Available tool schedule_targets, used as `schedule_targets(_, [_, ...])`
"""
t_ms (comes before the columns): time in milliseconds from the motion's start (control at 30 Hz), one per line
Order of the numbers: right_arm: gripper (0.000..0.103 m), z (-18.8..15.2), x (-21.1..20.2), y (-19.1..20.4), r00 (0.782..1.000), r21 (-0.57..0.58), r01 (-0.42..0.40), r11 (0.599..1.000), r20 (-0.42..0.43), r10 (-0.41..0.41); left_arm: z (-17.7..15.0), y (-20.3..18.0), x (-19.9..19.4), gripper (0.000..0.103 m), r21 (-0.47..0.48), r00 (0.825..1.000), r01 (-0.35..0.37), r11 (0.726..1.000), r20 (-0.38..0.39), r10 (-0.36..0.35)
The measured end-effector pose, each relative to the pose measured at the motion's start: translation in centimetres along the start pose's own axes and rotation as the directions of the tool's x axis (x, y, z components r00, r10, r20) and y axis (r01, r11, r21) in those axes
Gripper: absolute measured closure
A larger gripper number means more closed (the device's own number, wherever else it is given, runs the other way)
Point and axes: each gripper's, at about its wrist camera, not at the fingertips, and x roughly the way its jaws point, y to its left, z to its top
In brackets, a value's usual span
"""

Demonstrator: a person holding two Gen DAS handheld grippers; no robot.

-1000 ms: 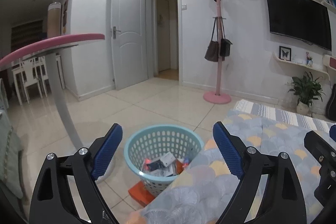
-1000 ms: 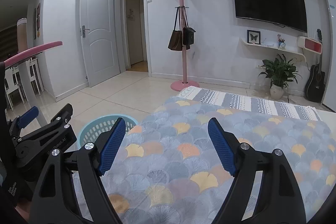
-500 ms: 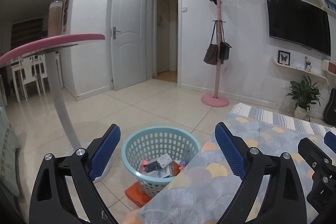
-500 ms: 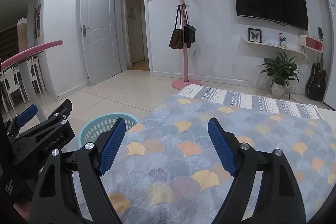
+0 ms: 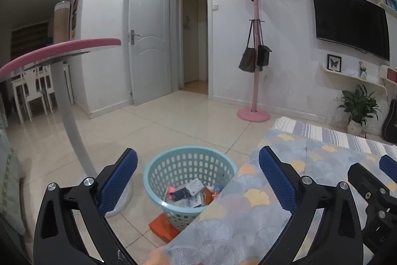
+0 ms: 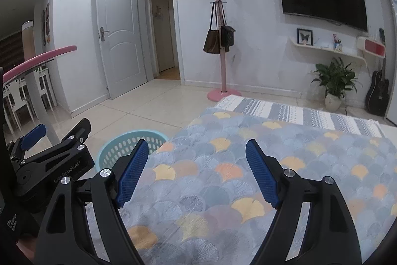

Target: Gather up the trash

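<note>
Basket (image 5: 189,174) stands upright, mouth up, trash (image 5: 189,194) inside.

— Of what is the basket (image 5: 189,167) made?
— A perforated, smooth light-blue plastic is seen. Paper and printed wrappers (image 5: 189,195) are held in it.
— And the worktop (image 6: 248,178)?
— It is covered by matt printed cloth. The floor (image 5: 173,126) is laid with glossy tiles. Ribbed blue pads (image 6: 132,173) are carried on matt black claws.

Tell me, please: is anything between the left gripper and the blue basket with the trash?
Nothing visible is. The left gripper is open and empty, and the blue basket stands on the floor right ahead of it. The patterned cloth only covers the basket's right edge.
</note>
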Motion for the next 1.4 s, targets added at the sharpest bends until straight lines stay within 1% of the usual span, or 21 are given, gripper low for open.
schedule_targets(1400, [0.026,0.05,0.00,0.23,1.000,-0.003,-0.016,1.000,0.004,0.016,0.68,0.19,0.29,0.008,0.013,1.000,0.003,1.000,0.000,-0.003])
